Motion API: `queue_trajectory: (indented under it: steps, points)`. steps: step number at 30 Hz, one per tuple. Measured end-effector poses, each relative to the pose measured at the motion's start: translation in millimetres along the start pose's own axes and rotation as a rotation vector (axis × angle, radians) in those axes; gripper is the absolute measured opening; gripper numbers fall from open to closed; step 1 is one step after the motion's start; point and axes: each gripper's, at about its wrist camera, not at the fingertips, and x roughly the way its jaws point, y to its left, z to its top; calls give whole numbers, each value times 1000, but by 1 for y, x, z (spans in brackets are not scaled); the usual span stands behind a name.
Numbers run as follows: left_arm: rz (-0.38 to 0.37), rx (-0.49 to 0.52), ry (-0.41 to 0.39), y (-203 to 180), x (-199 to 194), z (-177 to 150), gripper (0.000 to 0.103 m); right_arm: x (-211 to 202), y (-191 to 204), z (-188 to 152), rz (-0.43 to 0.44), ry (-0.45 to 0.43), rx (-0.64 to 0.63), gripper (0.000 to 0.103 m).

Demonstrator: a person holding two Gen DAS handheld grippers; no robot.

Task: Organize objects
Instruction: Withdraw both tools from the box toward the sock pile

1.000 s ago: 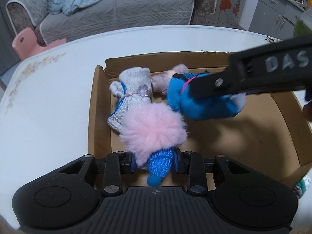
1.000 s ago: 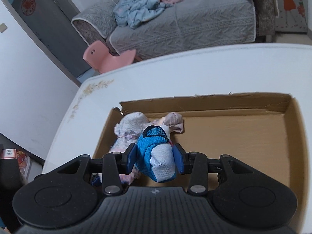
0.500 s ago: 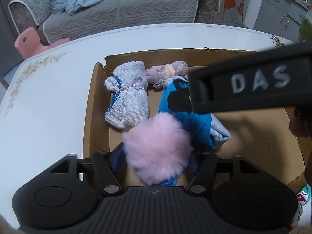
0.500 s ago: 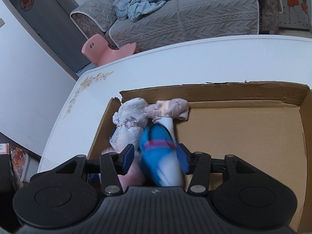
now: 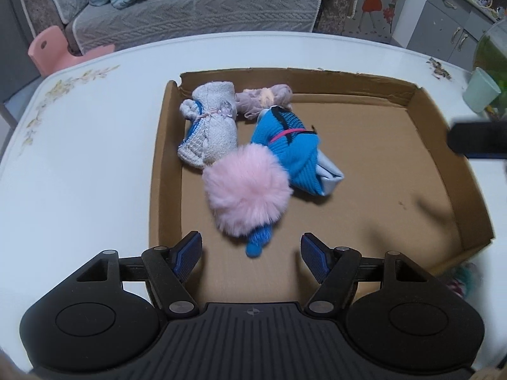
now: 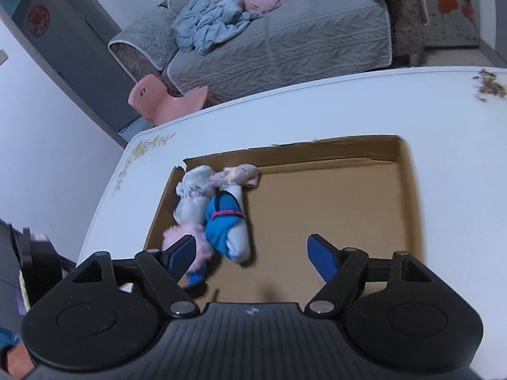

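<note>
White tabletop (image 5: 95, 158) carries a shallow cardboard box (image 5: 421, 145) holding four soft bundles in its far-left corner. Nearest the left gripper (image 5: 252, 251), whose jaws gape wide and empty, lies the pink pompom (image 5: 248, 190), just ahead of the fingertips. Beside it rests the blue rolled sock (image 6: 226, 221), just ahead-left of the right gripper (image 6: 252, 253), also spread wide and empty.

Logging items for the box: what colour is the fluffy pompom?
Pale pink pompom, on a blue knit piece; clearest in the left wrist view.
</note>
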Motion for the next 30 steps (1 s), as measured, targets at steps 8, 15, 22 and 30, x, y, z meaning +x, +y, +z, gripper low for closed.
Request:
queue_trajectory:
  steps: [8, 15, 22, 30]
  points:
    - [-22, -47, -12, 7, -34, -4, 76, -9, -2, -21, -17, 26, -26, 75]
    - [-19, -60, -9, 7, -59, -10, 78, -4, 17, -27, -26, 25, -110, 75]
    - [-9, -44, -15, 8, -68, -10, 81, 6, 48, -29, -20, 10, -275, 75]
    - [18, -13, -13, 10, -68, -21, 83, 9, 50, -38, -33, 21, -313, 78]
